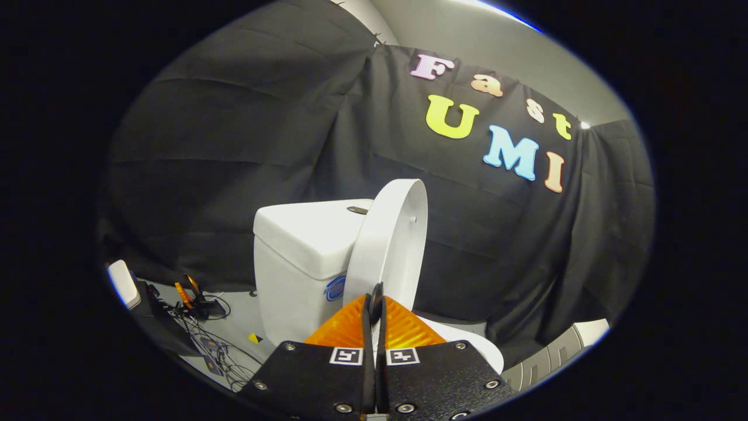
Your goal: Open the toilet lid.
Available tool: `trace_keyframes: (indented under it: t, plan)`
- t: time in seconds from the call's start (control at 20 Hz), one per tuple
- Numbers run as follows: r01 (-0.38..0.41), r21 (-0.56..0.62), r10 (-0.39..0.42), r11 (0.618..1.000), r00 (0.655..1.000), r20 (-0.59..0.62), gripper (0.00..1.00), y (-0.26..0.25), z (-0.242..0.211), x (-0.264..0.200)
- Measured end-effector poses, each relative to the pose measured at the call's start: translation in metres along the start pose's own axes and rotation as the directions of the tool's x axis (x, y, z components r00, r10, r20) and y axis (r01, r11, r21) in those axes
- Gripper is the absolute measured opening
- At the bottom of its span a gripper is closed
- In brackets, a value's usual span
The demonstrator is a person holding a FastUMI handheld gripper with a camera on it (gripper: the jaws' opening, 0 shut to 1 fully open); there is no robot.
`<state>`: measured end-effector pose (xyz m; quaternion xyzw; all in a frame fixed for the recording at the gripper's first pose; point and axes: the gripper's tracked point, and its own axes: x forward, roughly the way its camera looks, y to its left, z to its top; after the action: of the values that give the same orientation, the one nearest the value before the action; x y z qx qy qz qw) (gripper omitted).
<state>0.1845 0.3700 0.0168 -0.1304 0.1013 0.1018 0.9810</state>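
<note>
Toilet lid (388, 245) raised — standing upright, long axis vertical, against tank (298, 257), gripper (376, 304) fingers together

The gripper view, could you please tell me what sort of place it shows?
Likely a mock bathroom in a recording booth: a toilet with tank and raised lid, black cloth walls, loose cables on the floor. The fingers are closed.

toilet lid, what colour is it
White, plain with no pattern. The toilet lid stands raised just beyond the closed tongs in the gripper view.
</note>
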Motion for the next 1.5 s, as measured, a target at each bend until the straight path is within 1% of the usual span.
trace_keyframes:
  t: [0.15,0.2,0.25,0.3,0.35,0.45,0.5,0.55,0.7,0.8,0.95,1.15,1.3,1.5]
  plan:
    - [-0.037,0.040,0.037,0.999,0.999,0.001,0.01,0.001,0.001,0.001]
    - [-0.080,0.055,0.081,0.995,0.997,-0.003,0.05,0.009,0.002,0.002]
    - [-0.109,0.064,0.109,0.992,0.994,-0.006,0.09,0.015,0.001,0.005]
    - [-0.118,0.057,0.119,0.991,0.993,-0.008,0.26,0.014,-0.001,0.002]
    - [-0.123,0.043,0.123,0.991,0.992,-0.010,0.35,0.013,0.000,0.000]
    - [-0.130,0.023,0.130,0.991,0.991,-0.010,0.74,0.011,0.002,-0.004]
    - [-0.139,0.031,0.139,0.990,0.990,0.001,0.93,0.011,0.004,-0.005]
    - [-0.150,0.051,0.149,0.987,0.989,0.016,0.95,0.009,0.009,-0.008]
    - [-0.188,0.106,0.180,0.976,0.980,0.078,0.95,-0.006,0.028,-0.026]
    - [-0.187,0.109,0.173,0.976,0.976,0.129,0.95,-0.029,0.040,-0.040]
    - [-0.140,0.115,0.117,0.983,0.975,0.187,0.95,-0.076,0.047,-0.059]
    - [-0.104,0.175,0.065,0.979,0.974,0.217,0.95,-0.128,0.034,-0.084]
    - [-0.045,0.197,0.003,0.979,0.977,0.211,0.95,-0.171,0.016,-0.104]
    - [0.019,0.266,-0.076,0.964,0.975,0.207,0.95,-0.217,-0.004,-0.132]
